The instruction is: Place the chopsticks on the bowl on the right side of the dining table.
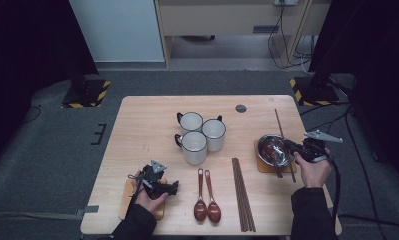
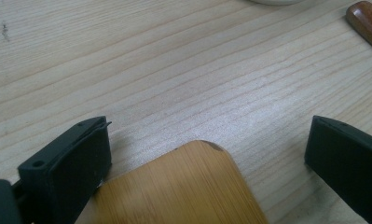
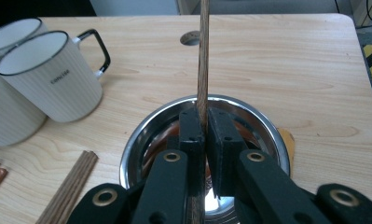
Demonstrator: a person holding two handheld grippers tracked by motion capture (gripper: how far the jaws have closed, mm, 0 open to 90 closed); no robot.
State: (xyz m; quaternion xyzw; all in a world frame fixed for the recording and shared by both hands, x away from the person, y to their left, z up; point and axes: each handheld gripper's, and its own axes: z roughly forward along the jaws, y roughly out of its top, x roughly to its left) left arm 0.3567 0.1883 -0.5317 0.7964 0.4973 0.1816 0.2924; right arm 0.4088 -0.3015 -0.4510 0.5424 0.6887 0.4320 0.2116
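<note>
One wooden table (image 1: 147, 120) takes up the middle of the high view. Three white mugs (image 1: 194, 146) with dark rims sit bunched together just above centre. One steel bowl (image 1: 272, 147) sits at the right of the frame on a wooden coaster (image 1: 261, 165); a second coaster (image 1: 126, 200) lies at the lower left, under the left gripper (image 1: 159, 187).

Smaller stuff: a bundle of chopsticks (image 1: 243, 192) lies at lower centre-right, can't count them exactly, looks like four or so. Two brown wooden spoons (image 1: 207, 202) lie side by side just left of those.

The right gripper (image 1: 292, 147) is clenched on a single chopstick (image 3: 203, 60). In the right gripper view it runs straight up from between the pinched jaws, over the bowl, toward the top of the frame. In the high view it slants from the upper right of the table down past the bowl.

The left gripper is released: in its own view the jaws stand wide apart at the bottom corners with the coaster's rounded corner (image 2: 193, 186) between them, the left one just beside its edge.
</note>
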